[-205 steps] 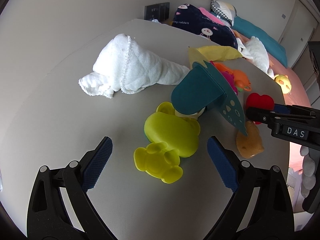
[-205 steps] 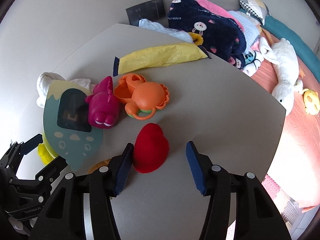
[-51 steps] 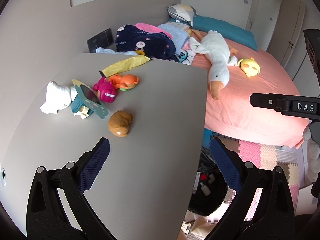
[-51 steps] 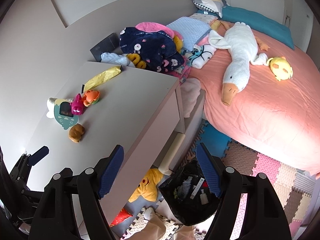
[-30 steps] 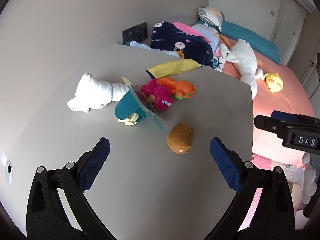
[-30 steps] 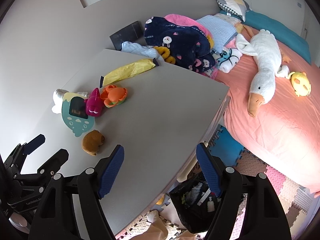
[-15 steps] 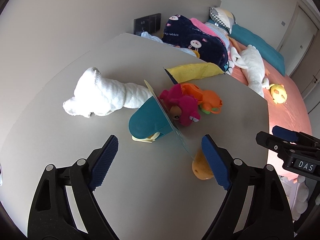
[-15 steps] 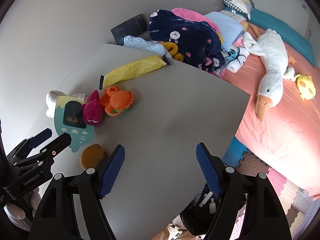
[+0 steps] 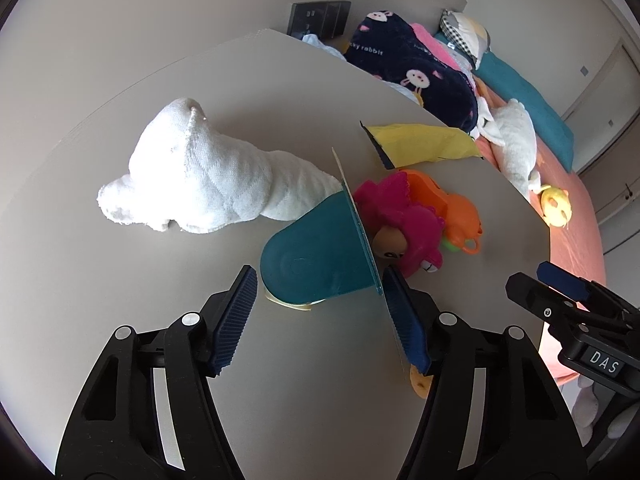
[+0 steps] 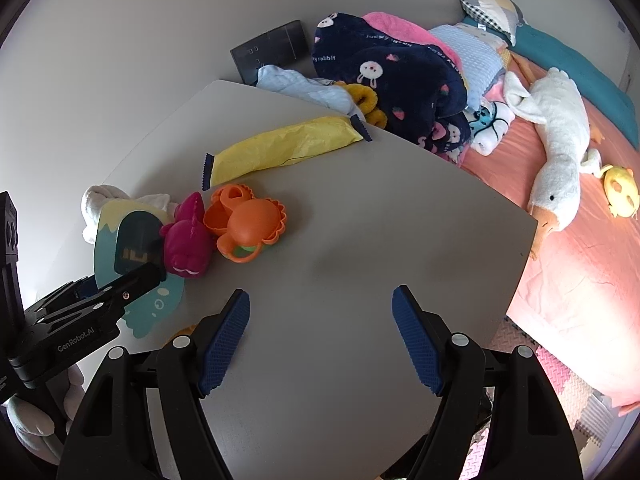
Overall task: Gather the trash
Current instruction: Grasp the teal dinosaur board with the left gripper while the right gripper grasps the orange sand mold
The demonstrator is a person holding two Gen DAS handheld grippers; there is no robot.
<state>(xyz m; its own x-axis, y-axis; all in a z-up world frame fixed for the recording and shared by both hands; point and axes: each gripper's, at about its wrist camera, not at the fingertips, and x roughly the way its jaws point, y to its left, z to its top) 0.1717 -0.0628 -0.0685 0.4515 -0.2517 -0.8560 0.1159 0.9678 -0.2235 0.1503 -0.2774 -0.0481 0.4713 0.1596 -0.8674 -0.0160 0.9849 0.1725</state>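
On the grey table lie a yellow wrapper, a magenta dinosaur toy, an orange toy, a teal stand-up clock card and a brown toy, mostly hidden. My left gripper is open, its fingers either side of the teal card's base. My right gripper is open and empty over bare table, to the right of the toys. The left gripper also shows in the right wrist view.
A white rolled towel lies left of the teal card. Beyond the table's far edge are a dark blue rabbit blanket, a pink bed and a white plush goose. A dark wall socket plate is behind the table.
Both grippers have moved in over the table toward the toys. The left gripper has narrowed its opening and come up around the teal card. The floor bin has dropped out of view.
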